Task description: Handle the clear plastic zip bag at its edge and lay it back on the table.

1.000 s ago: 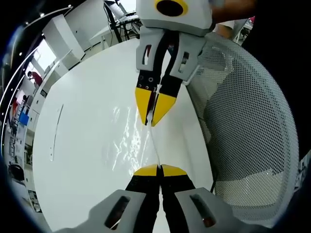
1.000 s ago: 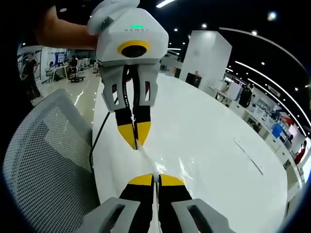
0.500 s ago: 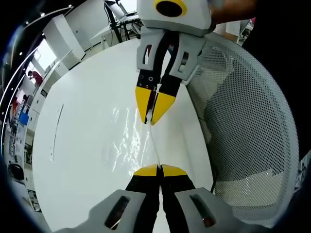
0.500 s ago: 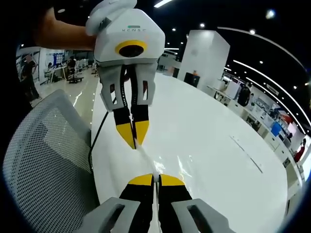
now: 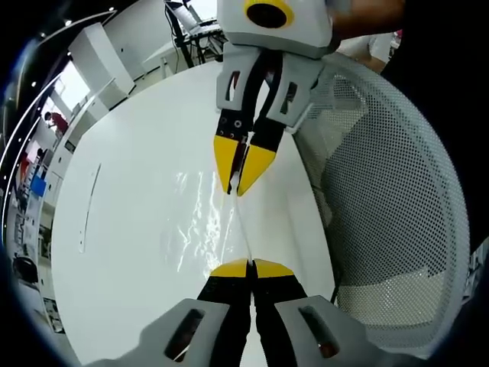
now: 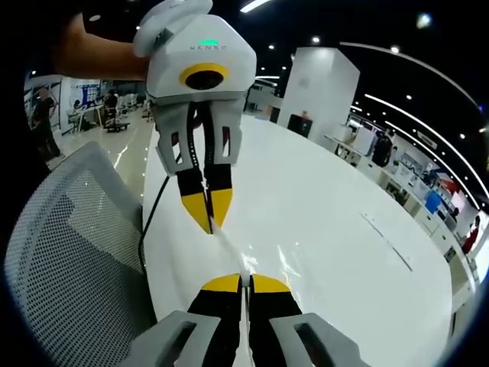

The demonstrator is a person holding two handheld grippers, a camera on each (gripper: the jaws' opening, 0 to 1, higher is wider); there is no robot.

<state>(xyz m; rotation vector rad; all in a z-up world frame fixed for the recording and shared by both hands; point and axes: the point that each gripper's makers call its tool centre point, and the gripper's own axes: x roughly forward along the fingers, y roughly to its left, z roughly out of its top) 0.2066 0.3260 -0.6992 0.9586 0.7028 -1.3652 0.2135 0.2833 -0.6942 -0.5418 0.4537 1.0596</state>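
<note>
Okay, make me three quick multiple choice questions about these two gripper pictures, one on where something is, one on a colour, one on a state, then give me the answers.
1. Where is the mesh chair back in the left gripper view?
A. right of the white table
B. on top of the table
C. left of the table

2. What colour are the fingertips of both grippers?
A. red
B. yellow
C. green

3. How is the clear zip bag held?
A. lying untouched
B. by one gripper
C. stretched between both shut grippers

Answers:
1 A: the mesh chair back sits right of the white table.
2 B: the fingertips are yellow.
3 C: the left gripper and right gripper each pinch an edge of the clear zip bag.
</note>
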